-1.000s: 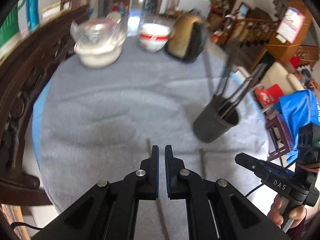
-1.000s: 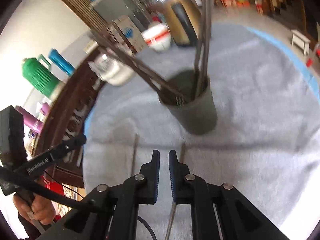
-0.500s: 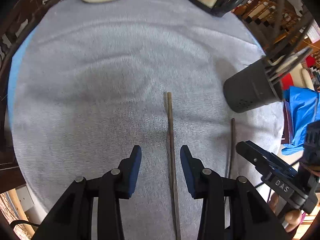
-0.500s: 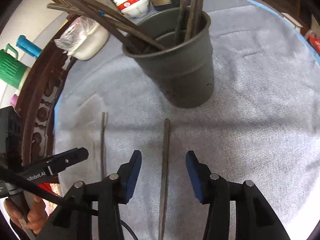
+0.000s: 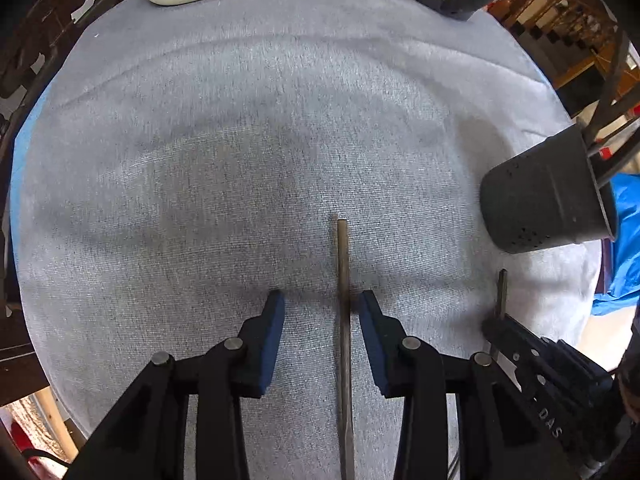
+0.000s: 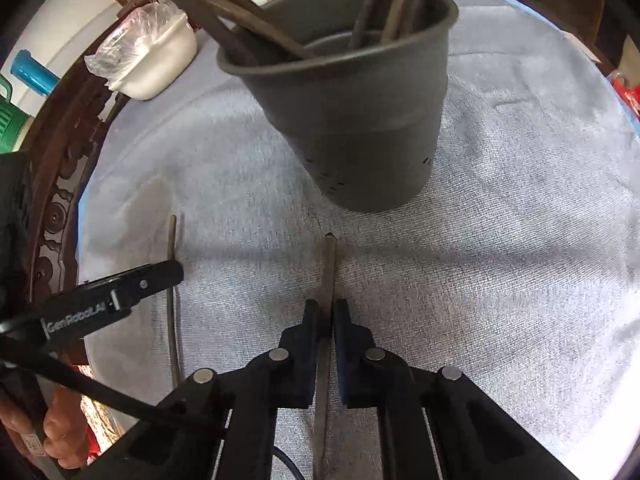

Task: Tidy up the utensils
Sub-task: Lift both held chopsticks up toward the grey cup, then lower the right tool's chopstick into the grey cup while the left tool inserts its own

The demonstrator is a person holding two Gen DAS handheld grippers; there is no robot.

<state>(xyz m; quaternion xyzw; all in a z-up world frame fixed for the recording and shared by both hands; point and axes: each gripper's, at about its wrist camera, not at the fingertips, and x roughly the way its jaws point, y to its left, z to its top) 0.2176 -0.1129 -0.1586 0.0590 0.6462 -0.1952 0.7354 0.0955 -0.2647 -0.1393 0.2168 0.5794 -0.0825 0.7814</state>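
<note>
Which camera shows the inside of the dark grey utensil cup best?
The right wrist view: the dark grey utensil cup stands close and central, its rim and chopsticks visible. The left wrist view catches it only at the right edge, seen side-on.

A round table (image 5: 248, 128) fills both views, draped in a grey, faintly wrinkled cloth (image 6: 520, 240) with a blue underlayer (image 5: 16, 160) peeking out at the left edge. Dark carved wooden furniture (image 6: 56, 200) curves along that same edge — ornate, scrolled work. Beyond the far right edge, wooden chairs or railings (image 5: 560, 36) crowd together in warm brown. A pale wall (image 6: 52, 44) rises behind the carving, and bright daylight washes the cloth's right side.
</note>
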